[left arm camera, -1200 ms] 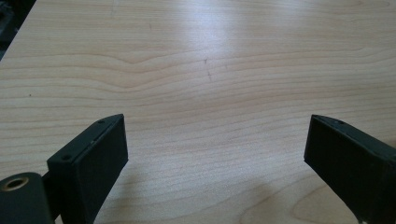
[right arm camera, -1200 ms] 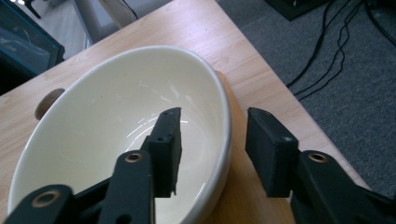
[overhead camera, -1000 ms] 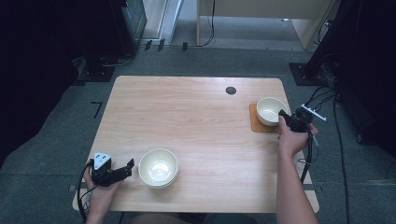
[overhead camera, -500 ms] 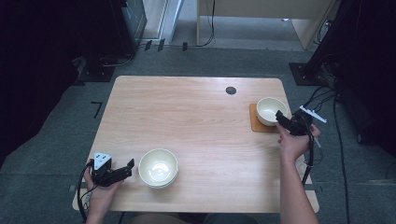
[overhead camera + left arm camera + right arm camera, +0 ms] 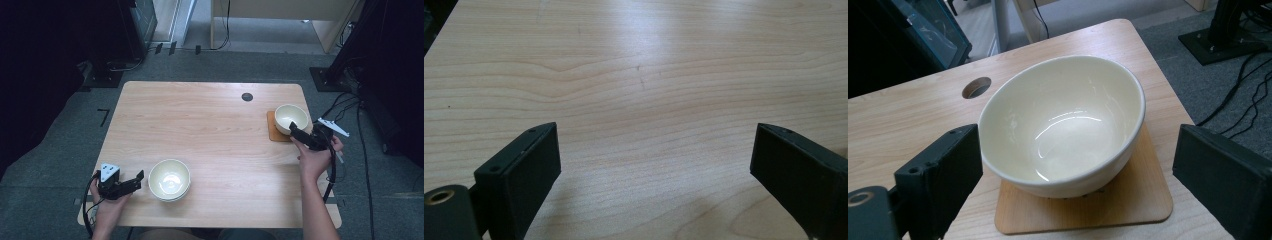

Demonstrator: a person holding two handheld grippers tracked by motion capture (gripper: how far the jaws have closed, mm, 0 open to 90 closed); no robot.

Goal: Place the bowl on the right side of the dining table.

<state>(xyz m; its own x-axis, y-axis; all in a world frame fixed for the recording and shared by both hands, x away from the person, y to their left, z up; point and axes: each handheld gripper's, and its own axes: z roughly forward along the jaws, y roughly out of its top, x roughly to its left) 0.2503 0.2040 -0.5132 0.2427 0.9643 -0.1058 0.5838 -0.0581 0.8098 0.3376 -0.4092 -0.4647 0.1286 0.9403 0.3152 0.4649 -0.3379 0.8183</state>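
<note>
High view showed the right claw, jaws just spread wide and empty, beside the cream bowl on its wooden coaster at the counter's far right; releasing looked done, withdrawal likely next.

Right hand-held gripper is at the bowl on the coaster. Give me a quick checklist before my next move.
1. Bowl sits upright on the coaster: ok.
2. Right hand-held gripper open, jaws just opened, pads off the bowl: ok.
3. Bowl centred on the coaster: not ok, it overhangs toward the table's middle.
4. Left hand-held gripper open, nothing between its jaws: ok.
5. Stacked bowls apart from the left hand-held gripper: ok.
6. How many bowls are stacked: cannot tell.
</note>
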